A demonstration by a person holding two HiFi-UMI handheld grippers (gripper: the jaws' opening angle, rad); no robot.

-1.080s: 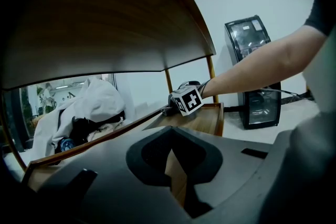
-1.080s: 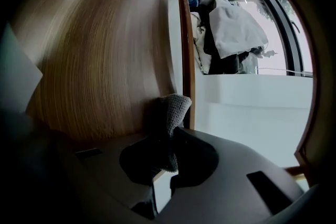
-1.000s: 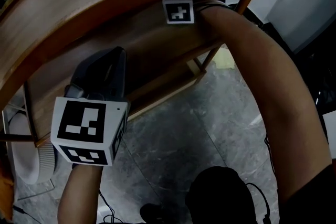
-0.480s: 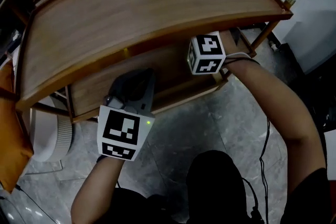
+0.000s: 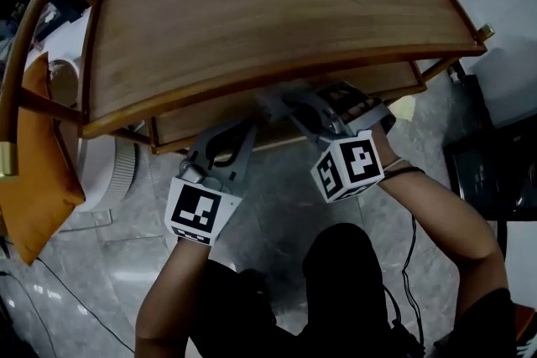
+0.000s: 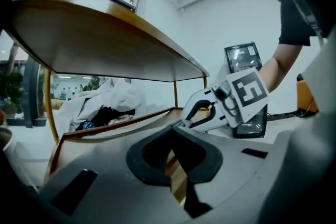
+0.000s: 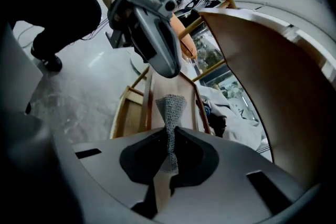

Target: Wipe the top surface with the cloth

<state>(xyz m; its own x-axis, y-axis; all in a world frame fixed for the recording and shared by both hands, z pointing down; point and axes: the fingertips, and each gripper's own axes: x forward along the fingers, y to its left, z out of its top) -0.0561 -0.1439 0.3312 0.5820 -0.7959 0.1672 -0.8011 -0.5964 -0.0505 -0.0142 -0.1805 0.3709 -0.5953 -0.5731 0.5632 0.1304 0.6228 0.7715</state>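
A curved wooden top surface [image 5: 268, 12] of a two-tier table fills the head view, bare. Below its near edge sit both grippers. My right gripper [image 5: 277, 102] points up-left at the gap above the lower shelf [image 5: 373, 84], and it is shut on a grey knitted cloth [image 7: 170, 110] that sticks out past the jaws. My left gripper [image 5: 239, 130] is just left of it, jaws shut with nothing between them [image 6: 176, 162]. In the left gripper view the right gripper [image 6: 218, 105] shows ahead, beside the lower shelf [image 6: 115, 126].
An orange cushion [image 5: 38, 155] on a chair frame stands at the left, with a white round appliance [image 5: 109, 172] on the grey tiled floor [image 5: 277, 205] beside it. A heap of white fabric [image 6: 100, 99] lies beyond the table. A dark box [image 5: 495, 163] sits at the right.
Both grippers have drawn back from deep under the top shelf toward the person. The head view has pulled back, so the whole top surface shows.
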